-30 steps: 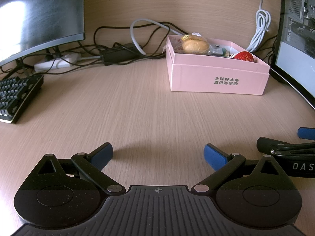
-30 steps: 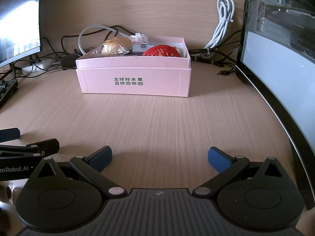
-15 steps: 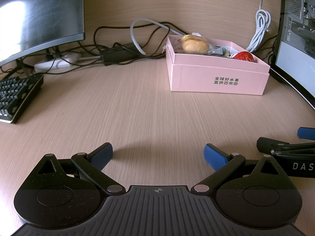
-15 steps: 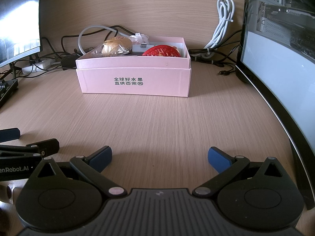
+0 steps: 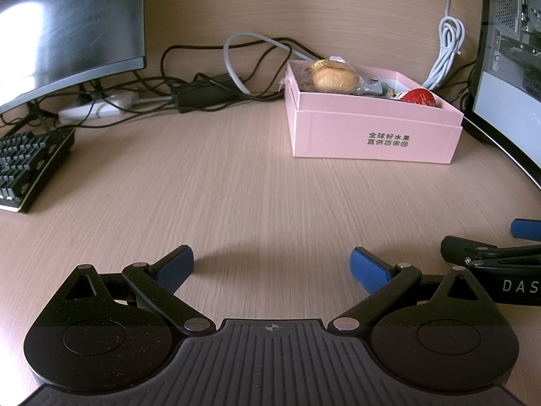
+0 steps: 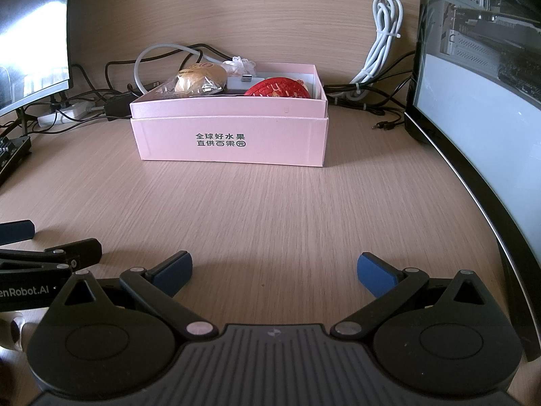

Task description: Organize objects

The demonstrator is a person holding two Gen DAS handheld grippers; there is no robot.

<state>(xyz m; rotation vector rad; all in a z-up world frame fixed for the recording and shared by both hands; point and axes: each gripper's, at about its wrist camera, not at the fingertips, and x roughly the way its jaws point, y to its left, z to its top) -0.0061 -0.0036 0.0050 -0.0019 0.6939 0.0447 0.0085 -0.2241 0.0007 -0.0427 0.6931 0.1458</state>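
Note:
A pink cardboard box [image 5: 373, 135] [image 6: 233, 135] stands open on the wooden desk near the back wall. In it lie a wrapped bun [image 5: 333, 77] [image 6: 199, 79], a red round object [image 5: 419, 96] [image 6: 279, 88] and a small grey item [image 6: 241, 82]. My left gripper [image 5: 272, 265] is open and empty, low over the desk, well in front of the box. My right gripper [image 6: 274, 270] is open and empty, beside the left one and facing the box. Each gripper shows at the edge of the other's view.
A curved monitor [image 5: 67, 27] and a black keyboard [image 5: 30, 162] are at the left. Cables and a power strip [image 5: 98, 108] run along the back wall. A white coiled cable [image 6: 382, 50] hangs at the back right. A second monitor [image 6: 480, 101] borders the right.

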